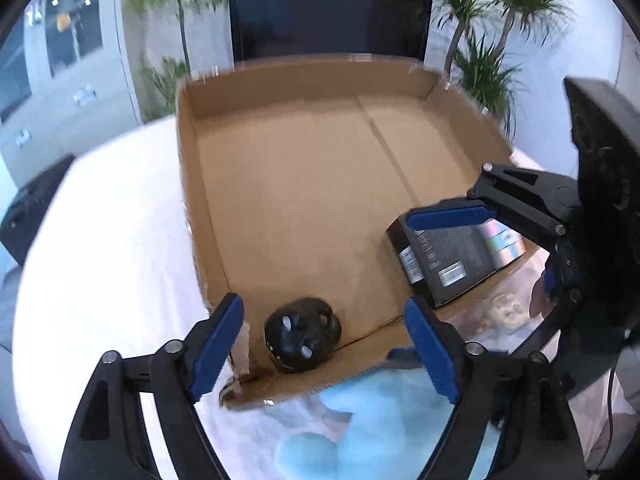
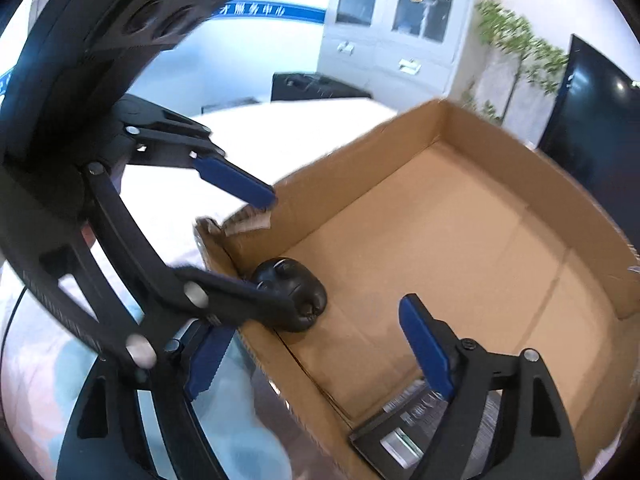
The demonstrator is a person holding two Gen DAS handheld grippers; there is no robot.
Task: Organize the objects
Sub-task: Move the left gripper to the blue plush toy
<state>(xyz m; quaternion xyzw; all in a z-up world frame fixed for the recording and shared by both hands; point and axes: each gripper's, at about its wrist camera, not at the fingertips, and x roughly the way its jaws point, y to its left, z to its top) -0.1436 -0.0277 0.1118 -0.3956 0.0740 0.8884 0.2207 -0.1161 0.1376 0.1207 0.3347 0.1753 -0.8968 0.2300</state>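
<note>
The left claw (image 1: pixel 324 350) is open wide. Its two blue fingers (image 1: pixel 218 346) stand apart over the near edge of the cardboard box (image 1: pixel 280 168), and nothing is pinched between them. The black ball (image 1: pixel 302 334) with little holes sits just past that edge, inside the box, in the near left corner. It rests on the box floor and touches no finger.

The right claw (image 2: pixel 320 354) is open wide too, and it holds nothing. One of its blue fingers (image 2: pixel 426 354) hangs over a flat black packet (image 1: pixel 452 256). The packet lies in the near right corner of the box, with a white label on its side and shiny stripes on one end. In the left view the fingers look close to the packet, but they do not squeeze it.

Under the claws, on the near side of the box, there is something soft and light blue (image 1: pixel 384 420). It is blurry, so I cannot tell what it is.

The rest of the box floor is bare brown cardboard with a fold line down the middle. The box sits on a white desk (image 1: pixel 112 220).

Behind the desk stand a big dark screen (image 1: pixel 328 8), green plants (image 1: pixel 488 68) and a pale cupboard (image 2: pixel 396 28) with glass doors.
</note>
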